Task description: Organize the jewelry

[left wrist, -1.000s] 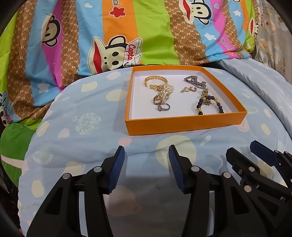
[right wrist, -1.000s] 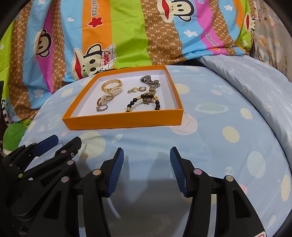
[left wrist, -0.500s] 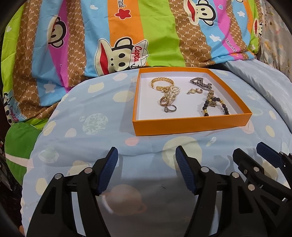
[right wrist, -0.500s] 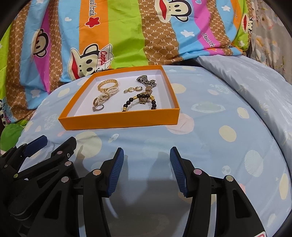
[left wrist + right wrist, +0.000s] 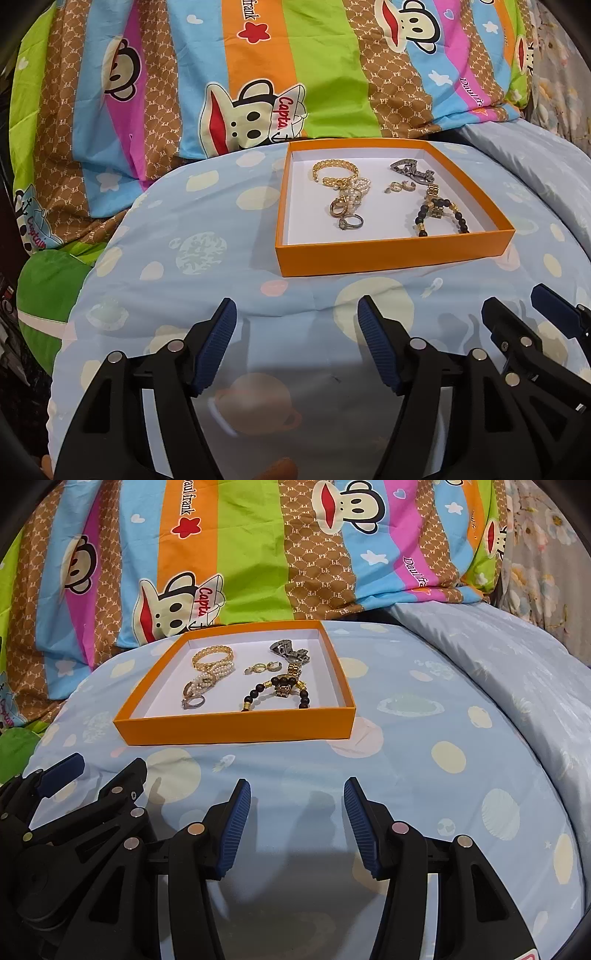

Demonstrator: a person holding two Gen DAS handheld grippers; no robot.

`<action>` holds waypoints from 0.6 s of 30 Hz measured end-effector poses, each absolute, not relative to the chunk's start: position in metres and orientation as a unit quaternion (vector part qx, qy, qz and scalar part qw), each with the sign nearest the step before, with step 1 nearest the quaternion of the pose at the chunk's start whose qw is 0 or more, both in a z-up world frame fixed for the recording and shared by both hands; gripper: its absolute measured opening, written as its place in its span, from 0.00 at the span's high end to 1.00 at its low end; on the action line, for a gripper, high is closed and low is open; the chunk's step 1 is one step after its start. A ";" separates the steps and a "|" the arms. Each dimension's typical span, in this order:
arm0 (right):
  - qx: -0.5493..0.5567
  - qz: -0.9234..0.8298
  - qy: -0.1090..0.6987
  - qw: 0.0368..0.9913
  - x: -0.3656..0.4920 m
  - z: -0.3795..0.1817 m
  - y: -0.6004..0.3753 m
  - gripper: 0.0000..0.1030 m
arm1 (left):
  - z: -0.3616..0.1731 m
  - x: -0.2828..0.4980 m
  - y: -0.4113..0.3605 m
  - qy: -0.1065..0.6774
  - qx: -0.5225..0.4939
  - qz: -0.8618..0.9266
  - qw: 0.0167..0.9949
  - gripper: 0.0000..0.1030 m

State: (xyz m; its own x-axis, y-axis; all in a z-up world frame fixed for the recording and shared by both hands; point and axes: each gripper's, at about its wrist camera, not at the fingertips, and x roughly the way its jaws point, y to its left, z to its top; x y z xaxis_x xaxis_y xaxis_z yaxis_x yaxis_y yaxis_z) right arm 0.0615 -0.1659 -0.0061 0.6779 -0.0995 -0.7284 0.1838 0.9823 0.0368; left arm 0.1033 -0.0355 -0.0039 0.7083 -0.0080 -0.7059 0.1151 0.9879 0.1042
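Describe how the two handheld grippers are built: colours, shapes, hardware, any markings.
Both the left gripper and the right gripper are matte black plastic with angular, cut-out frames. Each finger carries a dark blue ribbed pad, and round silver fasteners dot the joints. A white-and-red label corner shows at the right gripper's base. No cables, hands or sleeves are visible.

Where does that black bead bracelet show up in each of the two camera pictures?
Left wrist: black bead bracelet in the tray's near right part, right of picture centre.
Right wrist: black bead bracelet in the same part, left of centre.
Shared landmark: orange tray.
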 end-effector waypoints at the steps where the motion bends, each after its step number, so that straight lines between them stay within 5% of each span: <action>1: 0.053 -0.078 0.393 0.915 0.061 -0.006 -0.166 0.49 | -0.004 0.103 -0.036 0.379 0.071 -0.032 0.922 0.36; 18: 0.053 -0.078 0.391 0.915 0.061 -0.006 -0.166 0.49 | -0.004 0.103 -0.035 0.380 0.068 -0.037 0.922 0.36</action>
